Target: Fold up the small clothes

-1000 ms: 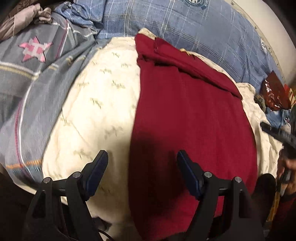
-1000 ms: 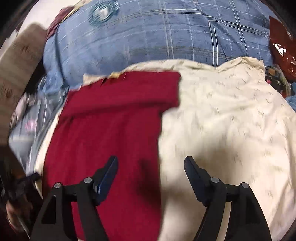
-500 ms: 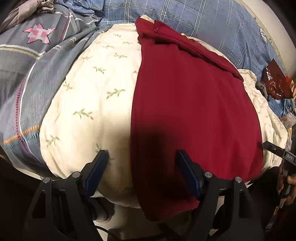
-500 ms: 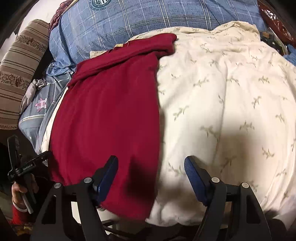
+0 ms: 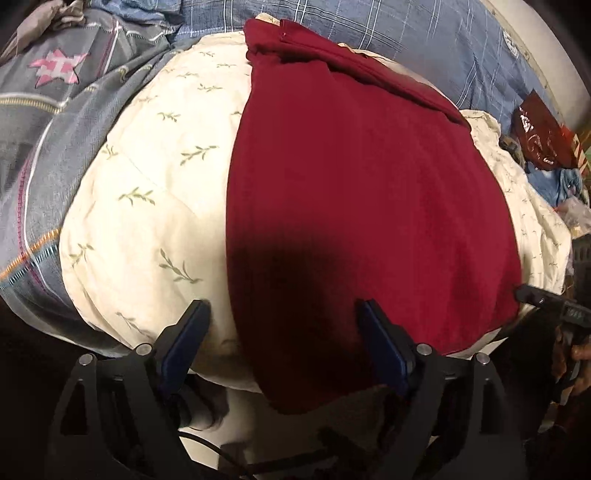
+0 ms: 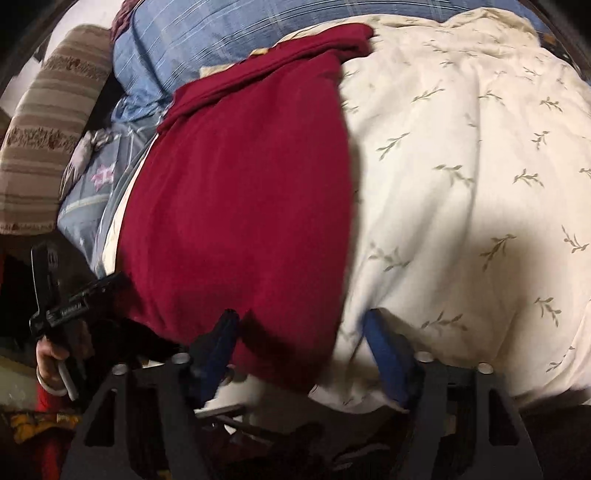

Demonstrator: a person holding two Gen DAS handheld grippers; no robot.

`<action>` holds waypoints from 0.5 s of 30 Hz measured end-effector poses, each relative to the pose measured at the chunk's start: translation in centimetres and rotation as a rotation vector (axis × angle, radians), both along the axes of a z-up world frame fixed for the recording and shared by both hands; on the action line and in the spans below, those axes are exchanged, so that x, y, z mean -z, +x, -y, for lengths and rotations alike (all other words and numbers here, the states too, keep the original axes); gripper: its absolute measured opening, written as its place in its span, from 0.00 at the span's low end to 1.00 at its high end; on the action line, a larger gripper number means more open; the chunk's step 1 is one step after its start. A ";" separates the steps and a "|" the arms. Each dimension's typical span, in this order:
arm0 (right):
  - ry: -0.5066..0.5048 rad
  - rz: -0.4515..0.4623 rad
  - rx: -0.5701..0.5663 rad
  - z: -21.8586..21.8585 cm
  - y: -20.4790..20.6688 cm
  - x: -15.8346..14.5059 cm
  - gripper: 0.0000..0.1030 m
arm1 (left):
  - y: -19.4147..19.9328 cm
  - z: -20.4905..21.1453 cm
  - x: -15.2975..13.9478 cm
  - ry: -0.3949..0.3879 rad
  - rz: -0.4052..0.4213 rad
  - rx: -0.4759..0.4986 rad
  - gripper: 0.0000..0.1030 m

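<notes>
A dark red garment (image 5: 362,192) lies flat lengthwise on a cream leaf-print quilt (image 5: 147,206), its near hem hanging over the quilt's front edge and its far end folded over. My left gripper (image 5: 284,325) is open and empty at the garment's near left corner. My right gripper (image 6: 301,332) is open and empty at the near right corner of the garment (image 6: 243,206), its left finger (image 6: 221,343) against the hem. The quilt (image 6: 461,192) spreads to the right in the right wrist view.
A blue plaid cover (image 5: 388,33) lies behind the quilt. A grey blanket with a pink star (image 5: 55,66) is at the left. A red foil bag (image 5: 539,136) and clutter sit at the right. A striped cushion (image 6: 48,122) stands far left.
Both grippers have pulled back toward the near edge of the quilt. The garment's hanging hem now shows between the fingers. Both grippers stayed open.
</notes>
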State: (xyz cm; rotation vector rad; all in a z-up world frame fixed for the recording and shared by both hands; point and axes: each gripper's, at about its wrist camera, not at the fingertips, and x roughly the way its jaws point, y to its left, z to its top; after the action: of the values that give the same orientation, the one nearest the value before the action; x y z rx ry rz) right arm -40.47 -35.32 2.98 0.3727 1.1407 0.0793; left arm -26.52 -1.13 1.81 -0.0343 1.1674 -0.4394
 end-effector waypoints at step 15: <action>0.025 -0.017 0.001 -0.1 0.1 0.1 0.37 | -0.2 -0.6 0.2 -0.033 -0.024 -0.005 0.81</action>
State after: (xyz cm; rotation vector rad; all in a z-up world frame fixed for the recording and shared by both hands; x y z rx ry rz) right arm -40.35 -35.18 2.92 0.3962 1.1568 0.0898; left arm -26.70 -0.56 1.63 -0.0718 1.1837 -0.4548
